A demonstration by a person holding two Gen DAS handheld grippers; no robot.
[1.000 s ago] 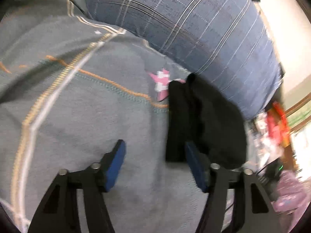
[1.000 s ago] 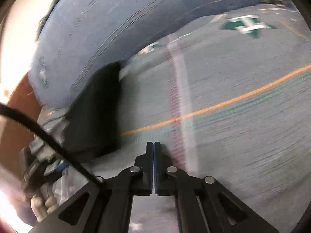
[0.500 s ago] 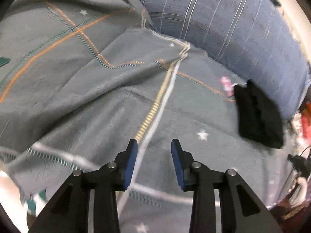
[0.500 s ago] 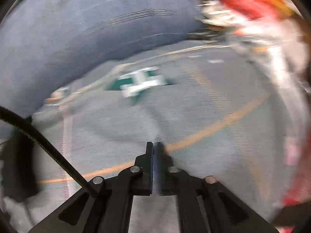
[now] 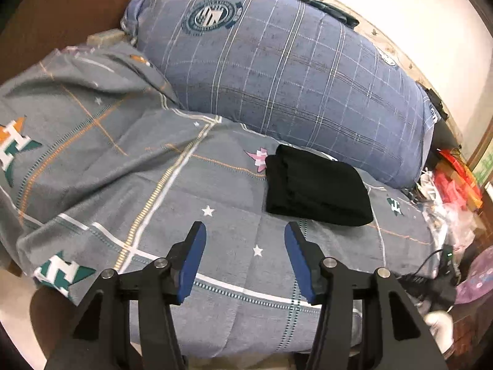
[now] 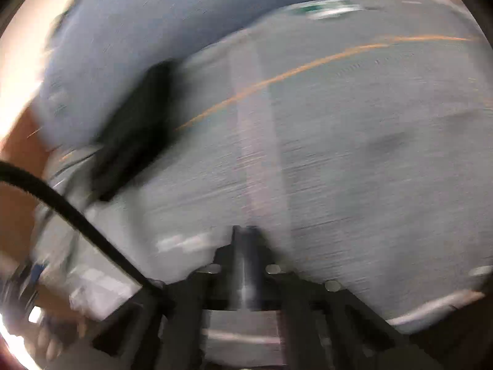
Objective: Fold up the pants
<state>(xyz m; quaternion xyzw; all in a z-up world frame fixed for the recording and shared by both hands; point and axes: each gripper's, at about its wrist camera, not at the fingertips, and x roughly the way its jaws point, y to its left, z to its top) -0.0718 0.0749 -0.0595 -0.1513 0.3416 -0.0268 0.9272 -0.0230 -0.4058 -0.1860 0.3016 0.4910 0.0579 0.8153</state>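
Observation:
The black pants (image 5: 314,188) lie folded in a compact rectangle on the grey patterned bedspread (image 5: 154,185), close to the big blue plaid pillow (image 5: 292,71). My left gripper (image 5: 245,240) is open and empty, held above the bedspread, short of the pants and a little to their left. In the blurred right wrist view the pants (image 6: 135,132) show as a dark shape at the left, far from my right gripper (image 6: 246,234), whose jaws are shut with nothing between them.
The bed's front edge runs just under the left gripper. Clutter of red bags and plastic (image 5: 453,185) sits past the bed's right side, with a black cable and device (image 5: 443,265) there. A black cable (image 6: 77,215) crosses the right wrist view.
My left gripper has pulled back and up from the pants and opened wider. The right gripper has swung back to the left, so the pants are in its view again, and it stays shut.

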